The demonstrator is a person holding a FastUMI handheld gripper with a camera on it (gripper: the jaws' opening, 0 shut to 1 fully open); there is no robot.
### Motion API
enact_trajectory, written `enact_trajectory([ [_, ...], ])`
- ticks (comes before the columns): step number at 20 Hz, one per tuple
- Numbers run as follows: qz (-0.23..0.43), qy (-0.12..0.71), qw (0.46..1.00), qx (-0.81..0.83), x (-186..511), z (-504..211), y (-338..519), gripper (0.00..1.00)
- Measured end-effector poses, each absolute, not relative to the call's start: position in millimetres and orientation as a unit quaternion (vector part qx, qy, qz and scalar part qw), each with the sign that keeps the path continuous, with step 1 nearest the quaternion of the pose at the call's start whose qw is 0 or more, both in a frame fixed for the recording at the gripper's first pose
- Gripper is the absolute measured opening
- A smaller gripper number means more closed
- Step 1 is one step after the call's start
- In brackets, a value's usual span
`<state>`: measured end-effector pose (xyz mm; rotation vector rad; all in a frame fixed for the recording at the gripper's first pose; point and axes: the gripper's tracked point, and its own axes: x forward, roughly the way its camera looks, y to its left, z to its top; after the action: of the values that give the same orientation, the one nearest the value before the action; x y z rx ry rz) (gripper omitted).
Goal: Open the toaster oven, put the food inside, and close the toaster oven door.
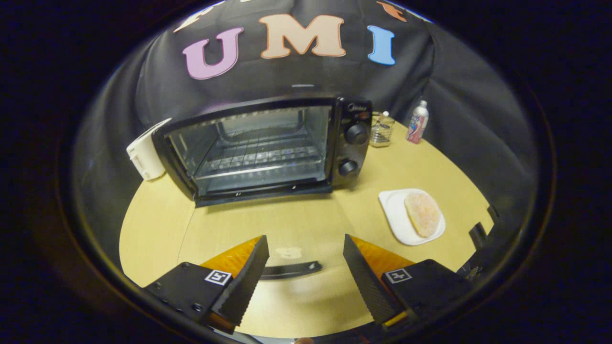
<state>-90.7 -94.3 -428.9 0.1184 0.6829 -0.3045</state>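
A black toaster oven (pixel 267 143) stands at the back of the round wooden table (pixel 420 167). Its glass door (pixel 267 224) hangs fully down toward me, and the wire rack inside is bare. The door's dark handle (pixel 291 270) lies between my fingers, touching neither. My gripper (pixel 304 239) is open, low over the lowered door. A sugared flat bun (pixel 422 213) rests on a white plate (pixel 394 210) to the right of the oven, beyond my right finger.
A white boxy appliance (pixel 143 155) sits against the oven's left side. A glass jar (pixel 381 129) and a small bottle (pixel 417 122) stand at the back right. Dark chair parts (pixel 478 234) show past the table's right edge.
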Motion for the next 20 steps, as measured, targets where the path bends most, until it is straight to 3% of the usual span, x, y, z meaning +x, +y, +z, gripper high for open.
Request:
enact_trajectory([
  [12, -0.296, 0.334, 0.892, 0.073, -87.5, -449.4, -303.8, 1.00],
  [20, -0.266, 0.366, 0.887, 0.090, -80.2, -491.8, -330.2, 1.00],
])
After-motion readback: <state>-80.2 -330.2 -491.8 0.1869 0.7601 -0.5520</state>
